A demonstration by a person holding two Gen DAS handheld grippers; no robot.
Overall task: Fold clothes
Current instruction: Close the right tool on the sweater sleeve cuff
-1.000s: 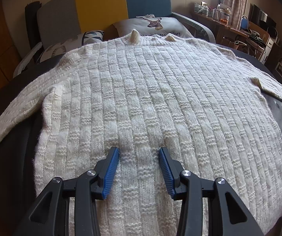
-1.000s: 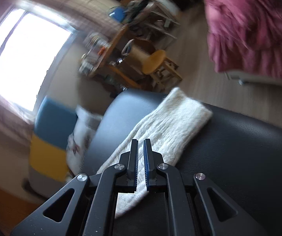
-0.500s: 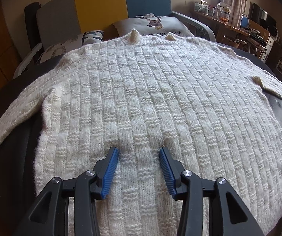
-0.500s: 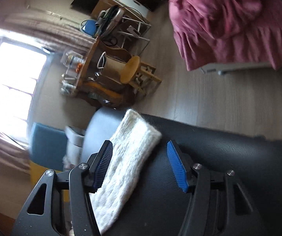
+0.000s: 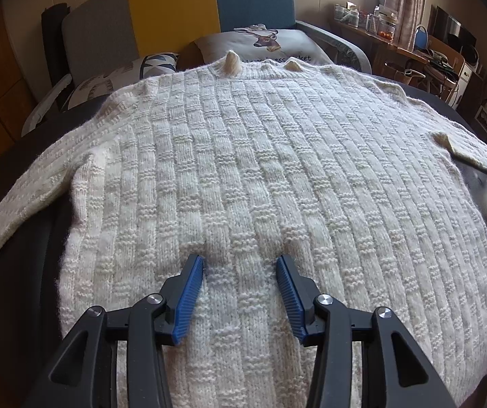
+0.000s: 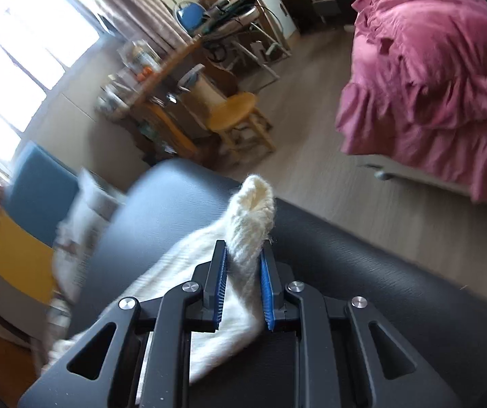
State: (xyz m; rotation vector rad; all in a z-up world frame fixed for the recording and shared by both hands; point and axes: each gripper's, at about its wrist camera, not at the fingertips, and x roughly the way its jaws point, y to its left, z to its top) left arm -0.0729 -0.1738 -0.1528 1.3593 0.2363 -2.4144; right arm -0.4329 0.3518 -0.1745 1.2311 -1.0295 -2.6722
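Now sleeve (image 6: 248, 234) between closing right tongs (image 6: 242, 253)

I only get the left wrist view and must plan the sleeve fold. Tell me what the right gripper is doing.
Observer: The right gripper is closing on the cuff end of the cream knitted sweater's sleeve.
Operator: Say whether the cuff lies flat.
Observer: No, it stands up between the fingers, above the black padded surface.
Operator: Report what lies beyond it.
Observer: A wooden floor and a round wooden stool.
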